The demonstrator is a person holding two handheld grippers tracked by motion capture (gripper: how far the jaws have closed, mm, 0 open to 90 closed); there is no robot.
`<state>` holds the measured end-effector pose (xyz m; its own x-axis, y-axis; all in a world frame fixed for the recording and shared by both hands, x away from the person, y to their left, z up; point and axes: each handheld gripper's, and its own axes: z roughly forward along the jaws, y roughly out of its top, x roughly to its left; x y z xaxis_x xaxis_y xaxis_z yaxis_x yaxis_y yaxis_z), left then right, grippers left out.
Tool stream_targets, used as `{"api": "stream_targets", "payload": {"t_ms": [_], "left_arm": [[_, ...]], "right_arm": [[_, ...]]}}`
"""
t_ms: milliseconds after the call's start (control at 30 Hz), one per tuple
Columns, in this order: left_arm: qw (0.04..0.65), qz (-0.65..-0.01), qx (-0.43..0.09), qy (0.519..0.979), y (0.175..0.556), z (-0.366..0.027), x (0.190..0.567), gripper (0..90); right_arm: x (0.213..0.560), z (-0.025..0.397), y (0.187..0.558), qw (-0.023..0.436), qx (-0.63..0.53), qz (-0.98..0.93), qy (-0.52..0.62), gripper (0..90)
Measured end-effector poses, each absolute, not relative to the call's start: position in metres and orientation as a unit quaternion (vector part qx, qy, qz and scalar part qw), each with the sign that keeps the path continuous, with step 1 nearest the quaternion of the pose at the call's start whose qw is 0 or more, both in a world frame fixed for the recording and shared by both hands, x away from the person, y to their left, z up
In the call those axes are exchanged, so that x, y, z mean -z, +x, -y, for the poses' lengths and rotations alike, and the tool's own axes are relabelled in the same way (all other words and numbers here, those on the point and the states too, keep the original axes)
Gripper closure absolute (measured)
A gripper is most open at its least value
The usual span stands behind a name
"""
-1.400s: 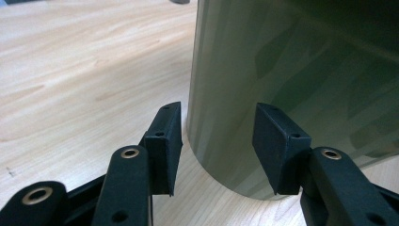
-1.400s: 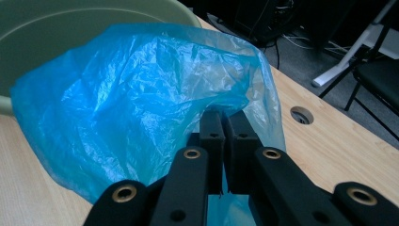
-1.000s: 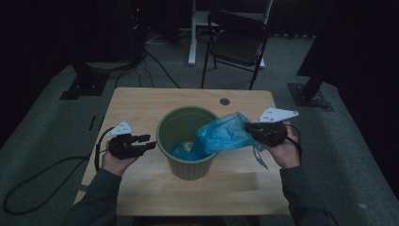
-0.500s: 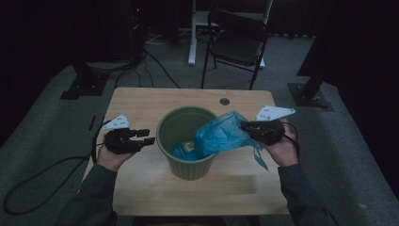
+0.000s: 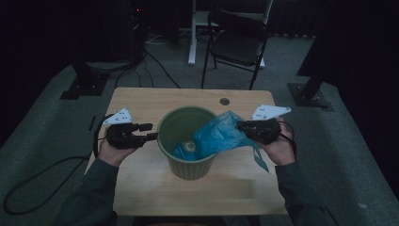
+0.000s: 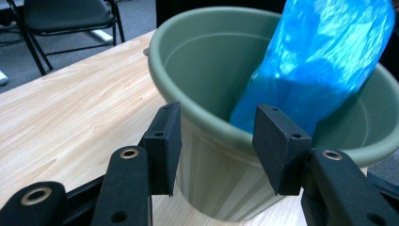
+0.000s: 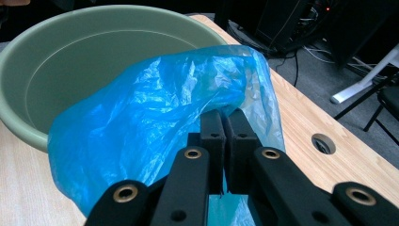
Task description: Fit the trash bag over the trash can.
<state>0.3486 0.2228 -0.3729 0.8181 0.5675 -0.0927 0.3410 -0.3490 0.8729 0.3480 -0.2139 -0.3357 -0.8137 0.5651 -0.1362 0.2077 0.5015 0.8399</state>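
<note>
A green plastic bucket (image 5: 188,165) stands at the middle of the wooden table (image 5: 141,101). A blue plastic bag (image 5: 217,135) hangs over its right rim and reaches down inside (image 6: 310,61). My right gripper (image 5: 242,125) is shut on the bag's edge (image 7: 188,94) just right of the bucket. My left gripper (image 5: 151,132) is open beside the bucket's left rim (image 6: 197,101), jaws pointing at it with nothing between them. Something small and pale (image 5: 189,146) lies at the bucket's bottom.
A black folding chair (image 5: 237,42) stands beyond the table's far edge. A cable hole (image 5: 225,101) sits near the table's back edge. Cables (image 5: 42,174) trail on the grey floor at the left.
My left gripper has risen a little and drawn close to the bucket's left rim. My right gripper still holds the bag in about the same place.
</note>
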Motion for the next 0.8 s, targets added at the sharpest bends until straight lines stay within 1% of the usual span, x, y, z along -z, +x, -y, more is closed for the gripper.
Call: {"api": "stream_targets", "payload": {"t_ms": [800], "left_arm": [[0.491, -0.227, -0.084, 0.837, 0.357, -0.179, 0.360, 49.1]], "right_arm": [[0.326, 0.179, 0.355, 0.194, -0.458, -0.845, 0.196, 88.3]]}}
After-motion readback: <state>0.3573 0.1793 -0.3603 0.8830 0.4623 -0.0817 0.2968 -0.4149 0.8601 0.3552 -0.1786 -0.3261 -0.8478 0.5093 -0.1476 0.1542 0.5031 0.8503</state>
